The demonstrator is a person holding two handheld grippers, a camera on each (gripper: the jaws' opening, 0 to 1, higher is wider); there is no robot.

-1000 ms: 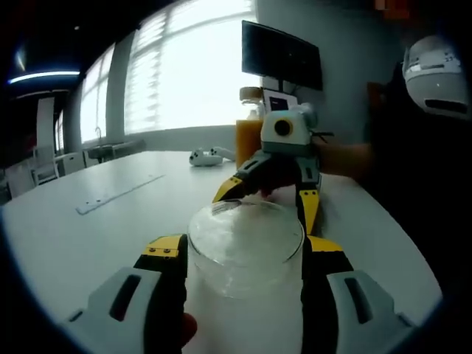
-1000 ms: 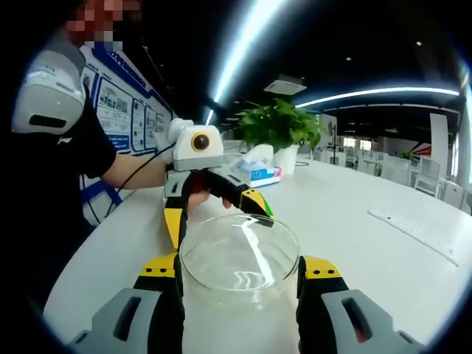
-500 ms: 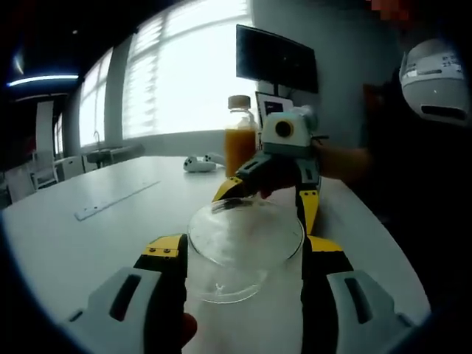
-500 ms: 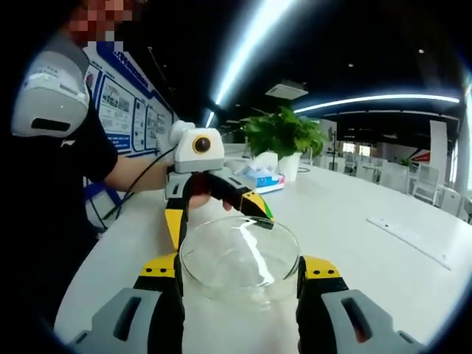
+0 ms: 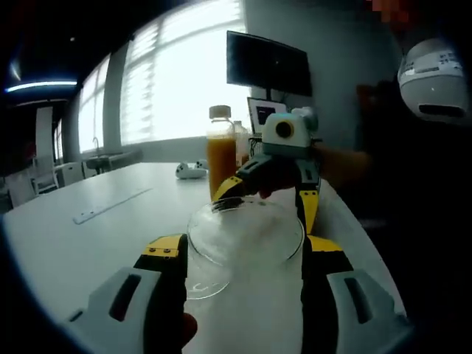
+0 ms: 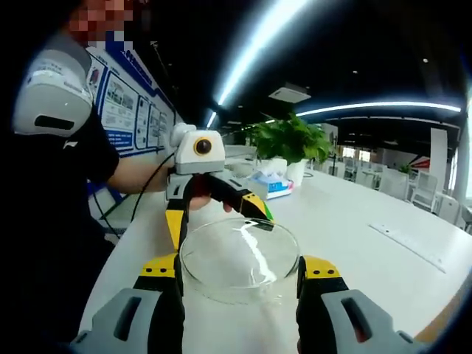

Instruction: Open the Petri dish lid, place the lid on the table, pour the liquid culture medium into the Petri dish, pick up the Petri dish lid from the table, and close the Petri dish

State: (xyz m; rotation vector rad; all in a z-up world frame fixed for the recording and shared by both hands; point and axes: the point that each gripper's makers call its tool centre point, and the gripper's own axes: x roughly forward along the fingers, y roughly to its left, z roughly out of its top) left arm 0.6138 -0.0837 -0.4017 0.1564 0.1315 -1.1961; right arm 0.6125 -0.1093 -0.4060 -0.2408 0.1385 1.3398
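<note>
A clear glass Petri dish lid [image 5: 247, 232] hangs above the white table [image 5: 81, 251], held across its width by the jaws of my left gripper [image 5: 245, 247]. My right gripper [image 5: 269, 195] faces it from the far side, its yellow-tipped jaws at the lid's far rim. In the right gripper view the same lid [image 6: 240, 254] sits between the jaws of my right gripper [image 6: 240, 269], with the left gripper [image 6: 214, 203] at the far rim. Through the glass the dish base [image 5: 200, 284] shows low on the table. A bottle of orange liquid [image 5: 220, 151] stands behind.
A monitor [image 5: 269, 63] and a white controller [image 5: 190, 171] are at the table's far end, and a long pale strip [image 5: 110, 206] lies to the left. A potted plant [image 6: 289, 140] and a tissue box [image 6: 269, 188] stand beyond. A person in black stands beside the table edge.
Both views have risen with the lid held in the same place between the jaws. The table has dropped away, and the dish base now shows lower and apart from the lid.
</note>
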